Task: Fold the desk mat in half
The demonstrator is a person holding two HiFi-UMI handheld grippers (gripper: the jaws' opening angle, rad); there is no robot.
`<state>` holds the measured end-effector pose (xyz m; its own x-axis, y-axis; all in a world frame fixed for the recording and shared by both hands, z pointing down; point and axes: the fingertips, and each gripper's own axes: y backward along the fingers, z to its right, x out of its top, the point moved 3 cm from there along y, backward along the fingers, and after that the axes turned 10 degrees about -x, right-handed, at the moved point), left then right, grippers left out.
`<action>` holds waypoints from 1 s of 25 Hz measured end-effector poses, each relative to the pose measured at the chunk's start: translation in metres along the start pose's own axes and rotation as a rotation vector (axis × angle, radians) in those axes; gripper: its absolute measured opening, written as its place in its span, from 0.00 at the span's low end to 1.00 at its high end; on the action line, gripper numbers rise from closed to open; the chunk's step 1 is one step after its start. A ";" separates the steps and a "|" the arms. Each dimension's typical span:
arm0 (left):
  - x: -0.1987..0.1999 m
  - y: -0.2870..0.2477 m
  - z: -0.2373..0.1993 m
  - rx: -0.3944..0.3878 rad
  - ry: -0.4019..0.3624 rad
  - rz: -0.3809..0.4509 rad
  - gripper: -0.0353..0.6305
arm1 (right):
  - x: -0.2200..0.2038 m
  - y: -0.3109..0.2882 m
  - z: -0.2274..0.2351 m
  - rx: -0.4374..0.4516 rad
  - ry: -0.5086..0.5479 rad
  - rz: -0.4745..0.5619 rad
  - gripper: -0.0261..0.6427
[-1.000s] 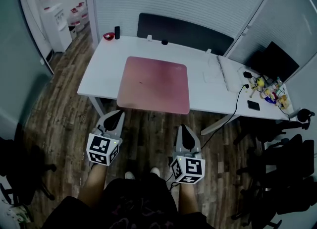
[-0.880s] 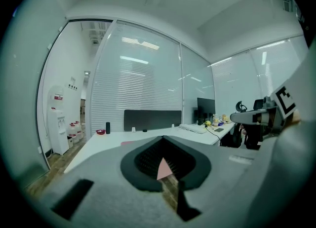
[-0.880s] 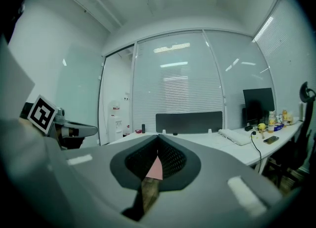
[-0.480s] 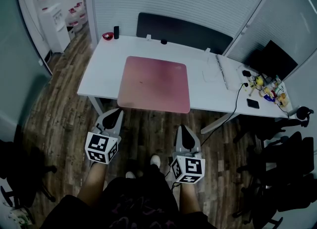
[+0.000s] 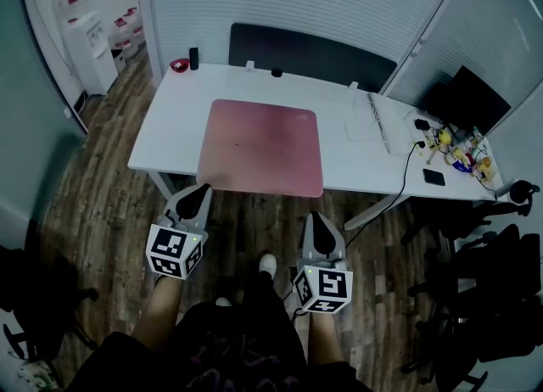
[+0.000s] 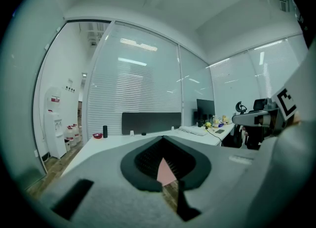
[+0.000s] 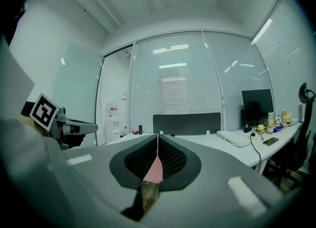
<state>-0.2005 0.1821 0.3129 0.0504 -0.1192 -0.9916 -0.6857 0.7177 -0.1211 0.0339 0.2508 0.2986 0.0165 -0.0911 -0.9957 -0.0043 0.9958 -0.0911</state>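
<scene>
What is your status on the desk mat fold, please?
Left hand-held gripper and right hand-held gripper shut, empty, short of desk. Desk mat flat, unfolded. Keyboard beside it, apart.

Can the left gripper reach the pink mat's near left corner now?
Probably yes: the left gripper points at the near edge of the pink mat, nothing between; its shut jaws must open first.

desk mat [image 5: 261,146]: 1 | desk [image 5: 165,127]: 1 | hand-held grippers [image 5: 202,188] [image 5: 316,216]: 2 | monitor [image 5: 467,102]: 1 | keyboard [image 5: 379,123]: 1 | phone [image 5: 433,178]: 1
</scene>
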 end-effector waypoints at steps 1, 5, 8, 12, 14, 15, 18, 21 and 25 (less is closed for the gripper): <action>-0.001 -0.004 0.000 0.001 0.001 -0.003 0.05 | -0.001 -0.003 0.002 0.002 -0.002 0.000 0.05; -0.005 -0.019 -0.004 0.013 -0.001 -0.020 0.05 | -0.007 -0.021 0.013 0.010 -0.013 -0.012 0.05; -0.006 -0.030 -0.009 0.028 0.006 -0.025 0.05 | -0.010 -0.035 0.020 0.017 -0.021 -0.023 0.05; -0.008 -0.050 -0.015 0.043 0.008 -0.030 0.05 | -0.016 -0.058 0.032 0.031 -0.034 -0.034 0.05; -0.011 -0.061 -0.018 0.052 0.011 -0.042 0.05 | -0.019 -0.071 0.038 0.037 -0.035 -0.043 0.05; -0.012 -0.066 -0.020 0.057 0.012 -0.048 0.05 | -0.020 -0.077 0.041 0.041 -0.036 -0.047 0.05; -0.012 -0.085 -0.027 0.070 0.014 -0.052 0.05 | -0.021 -0.098 0.051 0.047 -0.041 -0.049 0.05; -0.011 -0.104 -0.034 0.076 0.014 -0.054 0.05 | -0.022 -0.119 0.060 0.051 -0.051 -0.052 0.05; -0.011 -0.130 -0.042 0.087 0.016 -0.062 0.05 | -0.021 -0.146 0.074 0.055 -0.075 -0.050 0.05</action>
<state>-0.1424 0.0611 0.3410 0.0792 -0.1758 -0.9812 -0.6156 0.7656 -0.1869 0.1084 0.1075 0.3342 0.0901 -0.1419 -0.9858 0.0536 0.9890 -0.1375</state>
